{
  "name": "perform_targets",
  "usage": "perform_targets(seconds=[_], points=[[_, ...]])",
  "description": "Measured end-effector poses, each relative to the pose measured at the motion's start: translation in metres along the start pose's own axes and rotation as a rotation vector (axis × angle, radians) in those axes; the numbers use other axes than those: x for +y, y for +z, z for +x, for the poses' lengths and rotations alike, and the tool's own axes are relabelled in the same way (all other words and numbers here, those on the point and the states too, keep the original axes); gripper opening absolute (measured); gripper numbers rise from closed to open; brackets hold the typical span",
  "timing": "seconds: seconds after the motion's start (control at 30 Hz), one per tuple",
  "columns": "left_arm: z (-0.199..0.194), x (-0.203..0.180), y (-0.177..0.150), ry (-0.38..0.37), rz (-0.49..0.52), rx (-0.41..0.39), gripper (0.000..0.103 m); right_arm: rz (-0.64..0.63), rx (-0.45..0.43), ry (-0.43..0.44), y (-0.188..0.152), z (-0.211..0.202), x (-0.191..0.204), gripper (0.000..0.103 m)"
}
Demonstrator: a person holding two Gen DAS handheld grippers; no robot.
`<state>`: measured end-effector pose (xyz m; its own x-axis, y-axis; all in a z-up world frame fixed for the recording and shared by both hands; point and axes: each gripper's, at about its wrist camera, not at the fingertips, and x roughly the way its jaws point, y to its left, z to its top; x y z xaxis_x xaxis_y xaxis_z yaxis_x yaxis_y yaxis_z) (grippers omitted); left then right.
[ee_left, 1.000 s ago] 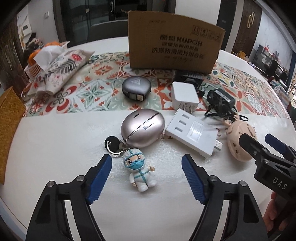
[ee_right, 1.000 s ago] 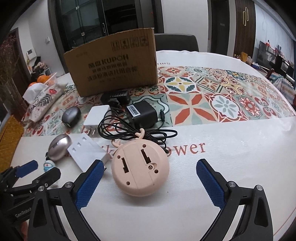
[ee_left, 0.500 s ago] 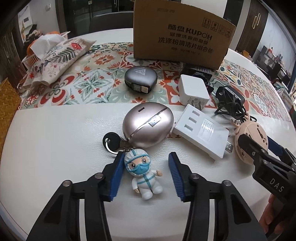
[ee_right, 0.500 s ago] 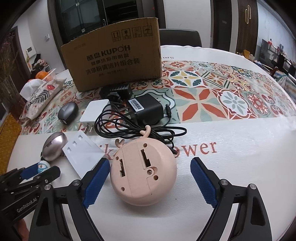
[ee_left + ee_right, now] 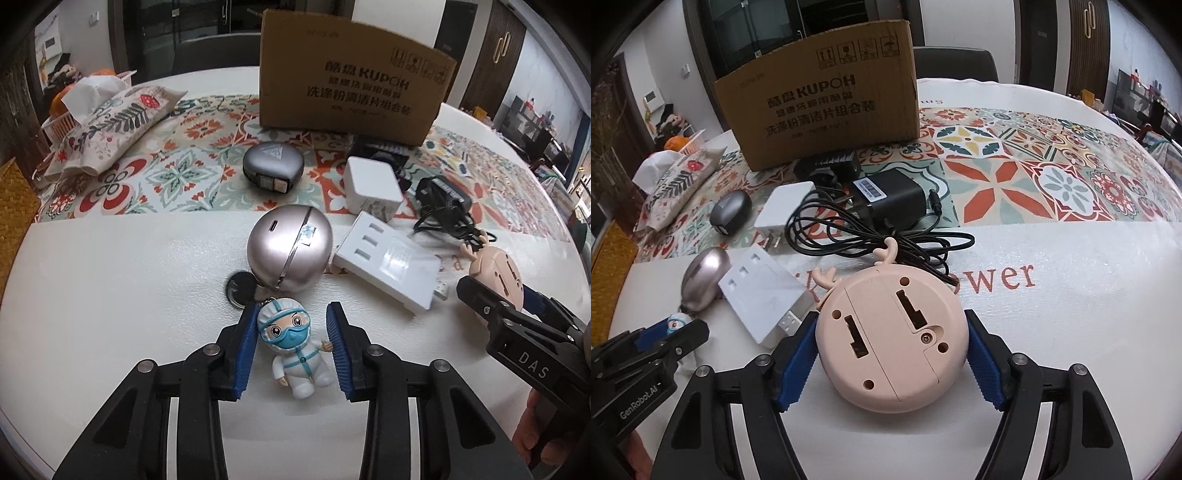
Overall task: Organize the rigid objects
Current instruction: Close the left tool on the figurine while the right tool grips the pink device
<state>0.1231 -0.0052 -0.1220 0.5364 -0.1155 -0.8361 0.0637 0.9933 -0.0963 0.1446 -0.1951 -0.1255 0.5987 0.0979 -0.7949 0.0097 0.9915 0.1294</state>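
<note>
My left gripper [image 5: 293, 347] is shut on a small doctor figure keychain [image 5: 293, 345] that lies on the white table; its blue pads press both sides of the figure. My right gripper [image 5: 892, 356] is shut on a round pink deer-shaped device [image 5: 892, 338] lying back side up, pads against both its edges. The right gripper also shows in the left wrist view [image 5: 517, 314], around the pink device [image 5: 496, 271]. The left gripper shows in the right wrist view [image 5: 665, 338] with the figure [image 5: 676, 322] between its fingers.
A cardboard box [image 5: 351, 92] stands at the back. Before it lie a silver oval case [image 5: 288, 249], a grey case [image 5: 273, 166], a white charger [image 5: 373, 186], a white plug strip [image 5: 388, 262], a black adapter with cable [image 5: 886, 199] and a tissue pouch [image 5: 110, 122].
Both grippers moved forward and closed: the left one onto the figure keychain, the right one onto the pink device. Both were wide open a second ago.
</note>
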Motion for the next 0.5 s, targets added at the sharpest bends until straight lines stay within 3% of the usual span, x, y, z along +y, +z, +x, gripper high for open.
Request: perform_targets(seconds=[0.5], points=[[-0.047,0.000,0.002,-0.050,0.041,-0.169,0.037,-0.059,-0.139,0.008,0.003,-0.053,0.017,0.075]])
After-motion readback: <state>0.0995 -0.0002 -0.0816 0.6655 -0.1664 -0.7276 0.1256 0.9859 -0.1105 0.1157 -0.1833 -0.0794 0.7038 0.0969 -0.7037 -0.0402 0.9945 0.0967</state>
